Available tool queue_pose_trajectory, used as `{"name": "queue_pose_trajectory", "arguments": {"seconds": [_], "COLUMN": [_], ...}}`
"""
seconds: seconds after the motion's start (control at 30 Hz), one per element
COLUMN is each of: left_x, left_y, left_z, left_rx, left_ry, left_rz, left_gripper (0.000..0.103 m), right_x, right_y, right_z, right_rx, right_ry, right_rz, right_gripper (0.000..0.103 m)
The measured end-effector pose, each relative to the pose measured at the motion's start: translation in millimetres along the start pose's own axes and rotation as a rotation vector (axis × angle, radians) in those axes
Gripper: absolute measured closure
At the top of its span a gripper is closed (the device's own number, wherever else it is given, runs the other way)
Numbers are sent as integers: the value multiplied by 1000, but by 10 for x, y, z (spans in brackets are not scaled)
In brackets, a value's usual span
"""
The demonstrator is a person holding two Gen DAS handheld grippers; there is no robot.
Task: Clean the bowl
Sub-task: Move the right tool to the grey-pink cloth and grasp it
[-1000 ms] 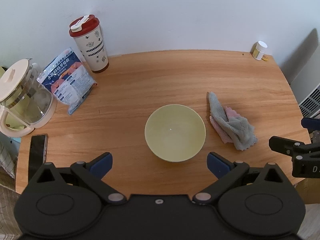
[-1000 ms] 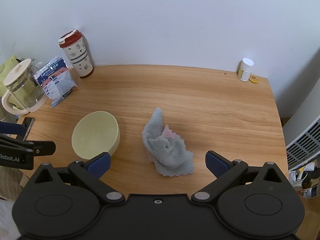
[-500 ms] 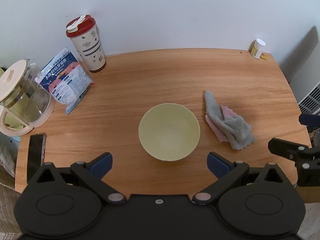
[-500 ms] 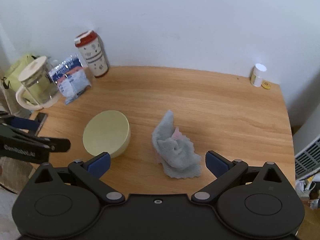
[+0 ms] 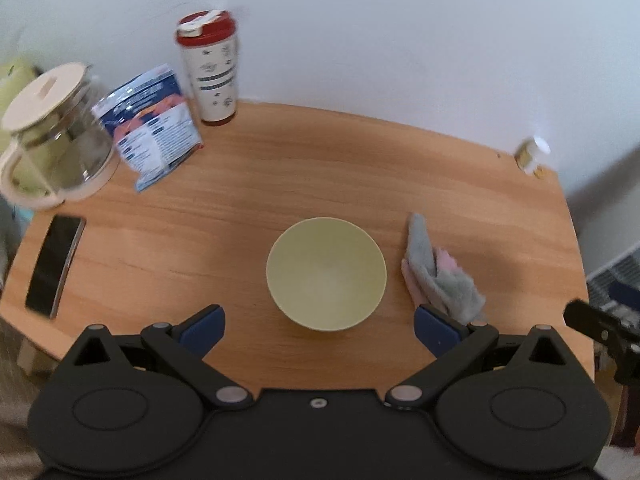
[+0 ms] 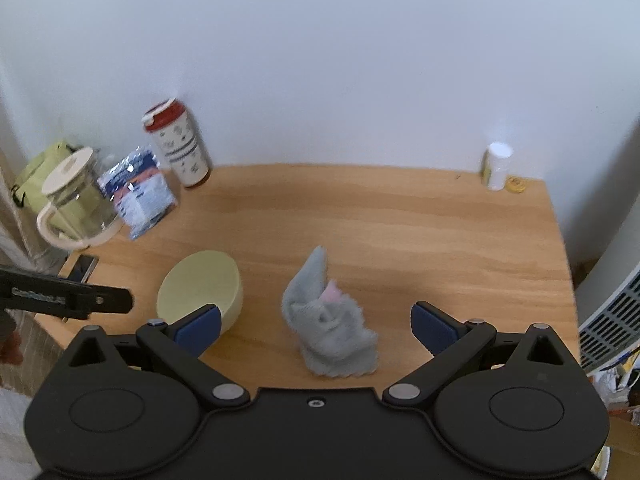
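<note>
Bowl (image 5: 326, 274) upright mid-tabletop (image 5: 320, 168), nothing in it. Cloth (image 5: 438, 278) crumpled just right of it, not touching. Left gripper (image 5: 319, 326) hovers near the bowl's front rim, jaws spread, nothing held. Right gripper (image 6: 316, 326) over the cloth, jaws spread, nothing held. Along the back left: cup (image 5: 210, 70), pouch (image 5: 150, 120), jug (image 5: 52, 132); phone (image 5: 54, 266) at left edge; small bottle (image 5: 530, 154) back right.

Even, soft indoor light, moderately bright. Strong fisheye curvature, dark vignette corners. Motion blur smears red-lidded patterned tumbler (image 5: 211, 68), small white-capped bottle (image 5: 531, 155). Faint shadow on wooden desk (image 5: 340, 168) right part.
</note>
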State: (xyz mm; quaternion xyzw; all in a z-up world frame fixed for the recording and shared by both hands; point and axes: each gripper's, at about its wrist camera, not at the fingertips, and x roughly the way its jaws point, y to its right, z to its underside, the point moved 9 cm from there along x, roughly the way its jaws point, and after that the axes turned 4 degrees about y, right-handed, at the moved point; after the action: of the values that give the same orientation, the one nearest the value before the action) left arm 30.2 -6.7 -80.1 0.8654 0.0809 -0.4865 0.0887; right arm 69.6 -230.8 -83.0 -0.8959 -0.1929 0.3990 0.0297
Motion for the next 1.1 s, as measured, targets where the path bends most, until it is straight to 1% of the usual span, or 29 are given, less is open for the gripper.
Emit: {"name": "queue_pose_trajectory", "arguments": {"seconds": [0.07, 0.13, 0.2, 0.3, 0.37, 0.4, 0.5, 0.57, 0.63, 0.73, 0.8, 0.87, 0.9, 0.97, 1.0, 1.03, 1.1], "left_x": [-8, -50, -95, -164, -207, -219, -182, -162, -161, -131, -102, -36, 7, 102, 150, 171, 331], "left_y": [-14, -14, -13, -13, 43, 97, 186, 207, 222, 223, 220, 186, 158, 82, 42, 26, -54], "left_z": [-2, -15, -30, -51, -75, -73, -6, 11, -3, -18, -37, -66, -82, -125, -147, -158, -172], "left_rx": [-22, -49, -77, -119, -122, -116, -106, -101, -87, -67, -60, -52, -45, -7, 13, 21, 62], "left_ry": [7, 28, 50, 85, 101, 99, 58, 44, 48, 56, 52, 35, 25, 23, 23, 23, 12], "left_rz": [-13, -14, -13, -12, 15, 34, 53, 39, 20, -5, -5, -3, 0, -22, -34, -40, -39], "left_gripper": [0, 0, 0, 0, 0, 0, 0, 0, 0, 0, 0, 0, 0, 0, 0, 0, 0], "right_x": [-11, -9, 1, 2, 16, 22, 33, 27, 7, 14, 32, 53, 83, 127, 168, 212, 322], "right_y": [6, 34, 127, 255, 298, 311, 313, 306, 276, 232, 207, 215, 221, 241, 232, 225, 205], "right_z": [-12, -23, -39, -65, -72, -72, -79, -82, -83, -77, -77, -93, -98, -123, -133, -133, -116], "right_rx": [-26, -42, -34, -5, -8, -17, -30, -45, -79, -125, -146, -137, -128, -101, -106, -118, -147], "right_ry": [-1, 2, 11, 8, 5, 6, 7, 13, 21, 5, -6, -9, -22, -13, -7, -5, -4], "right_rz": [-7, 11, 20, -4, -11, -5, -52, -73, -76, -71, -76, -81, -81, -69, -68, -52, -15], "right_gripper": [0, 0, 0, 0, 0, 0, 0, 0, 0, 0, 0, 0, 0, 1, 1, 1, 1]}}
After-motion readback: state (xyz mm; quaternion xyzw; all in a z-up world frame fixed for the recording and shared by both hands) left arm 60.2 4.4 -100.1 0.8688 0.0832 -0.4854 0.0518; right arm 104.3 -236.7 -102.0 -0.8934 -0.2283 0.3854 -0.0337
